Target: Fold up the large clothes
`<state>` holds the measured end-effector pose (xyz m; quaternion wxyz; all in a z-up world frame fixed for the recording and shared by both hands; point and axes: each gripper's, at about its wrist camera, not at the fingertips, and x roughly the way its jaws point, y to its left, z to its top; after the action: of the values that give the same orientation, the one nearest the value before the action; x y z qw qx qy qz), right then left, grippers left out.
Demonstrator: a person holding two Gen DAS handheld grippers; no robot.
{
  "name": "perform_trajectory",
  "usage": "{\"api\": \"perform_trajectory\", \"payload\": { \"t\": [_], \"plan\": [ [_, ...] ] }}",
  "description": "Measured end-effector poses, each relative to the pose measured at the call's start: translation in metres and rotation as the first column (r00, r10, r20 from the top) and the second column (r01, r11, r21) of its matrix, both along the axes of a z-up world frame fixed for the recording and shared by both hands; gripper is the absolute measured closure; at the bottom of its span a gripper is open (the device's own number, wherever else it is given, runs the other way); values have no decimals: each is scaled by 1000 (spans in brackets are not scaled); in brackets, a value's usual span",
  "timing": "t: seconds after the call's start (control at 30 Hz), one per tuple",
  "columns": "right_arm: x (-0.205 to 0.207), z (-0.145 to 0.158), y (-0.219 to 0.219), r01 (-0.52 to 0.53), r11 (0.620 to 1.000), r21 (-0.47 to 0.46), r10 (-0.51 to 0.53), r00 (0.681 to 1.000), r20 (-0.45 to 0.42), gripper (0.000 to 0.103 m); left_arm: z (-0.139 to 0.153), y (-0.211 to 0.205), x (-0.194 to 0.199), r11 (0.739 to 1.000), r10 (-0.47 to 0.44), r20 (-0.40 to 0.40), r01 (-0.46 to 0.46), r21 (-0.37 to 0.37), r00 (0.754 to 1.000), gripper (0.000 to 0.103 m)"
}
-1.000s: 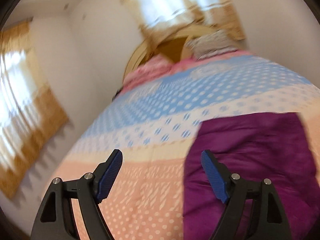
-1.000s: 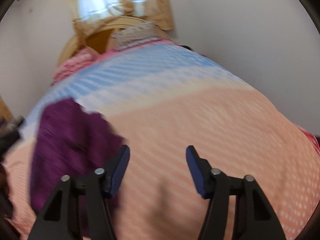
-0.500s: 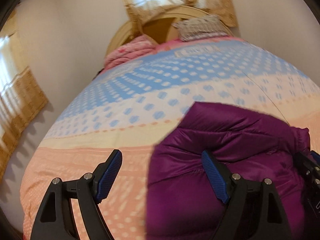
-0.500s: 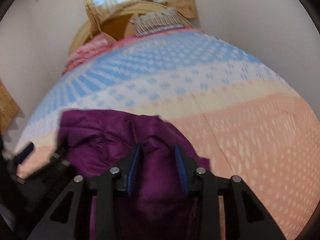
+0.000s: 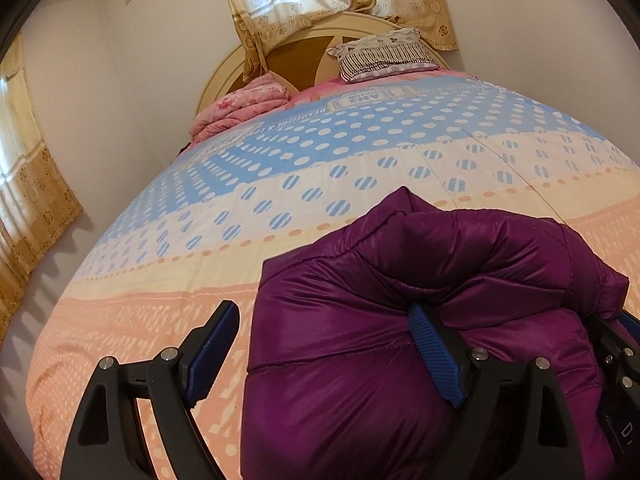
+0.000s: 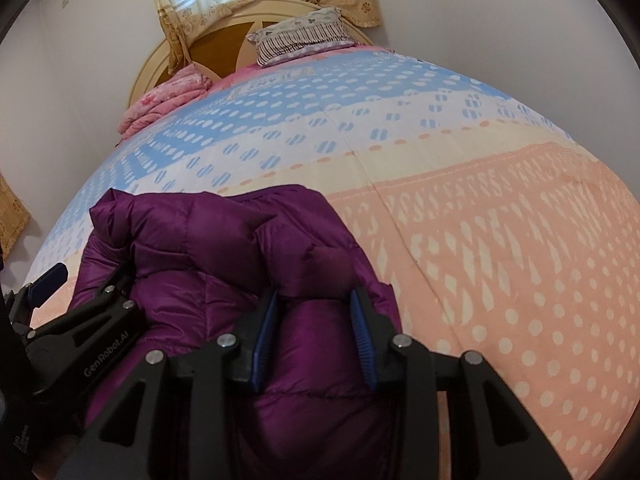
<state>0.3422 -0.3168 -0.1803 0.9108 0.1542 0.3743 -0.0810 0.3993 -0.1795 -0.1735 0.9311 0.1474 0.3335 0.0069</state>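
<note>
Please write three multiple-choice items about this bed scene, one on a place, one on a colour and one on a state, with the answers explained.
1. Where does the striped pillow lie?
A. At the headboard
B. On the jacket
C. On the floor

2. What colour is the jacket?
A. Blue
B. Purple
C. Pink

3. How does the right gripper stand?
A. Wide open over bare bedspread
B. Closed on the jacket
C. Closed on the pillow

Answers:
1 A: the pillow rests at the far end of the bed against the headboard.
2 B: the puffy jacket on the bedspread is purple throughout.
3 B: in the right wrist view a fold of jacket is pinched between both jaws.
</note>
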Motion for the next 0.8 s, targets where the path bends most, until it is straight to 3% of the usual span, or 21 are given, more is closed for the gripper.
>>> {"api": "perform_trajectory", "payload": {
  "t": [0.8],
  "plan": [
    [5,-8,9,6,997,-83,-9,999,-39,64,-9,-1,2,1000,-1,-30,1,5,1000,16]
  ]
}}
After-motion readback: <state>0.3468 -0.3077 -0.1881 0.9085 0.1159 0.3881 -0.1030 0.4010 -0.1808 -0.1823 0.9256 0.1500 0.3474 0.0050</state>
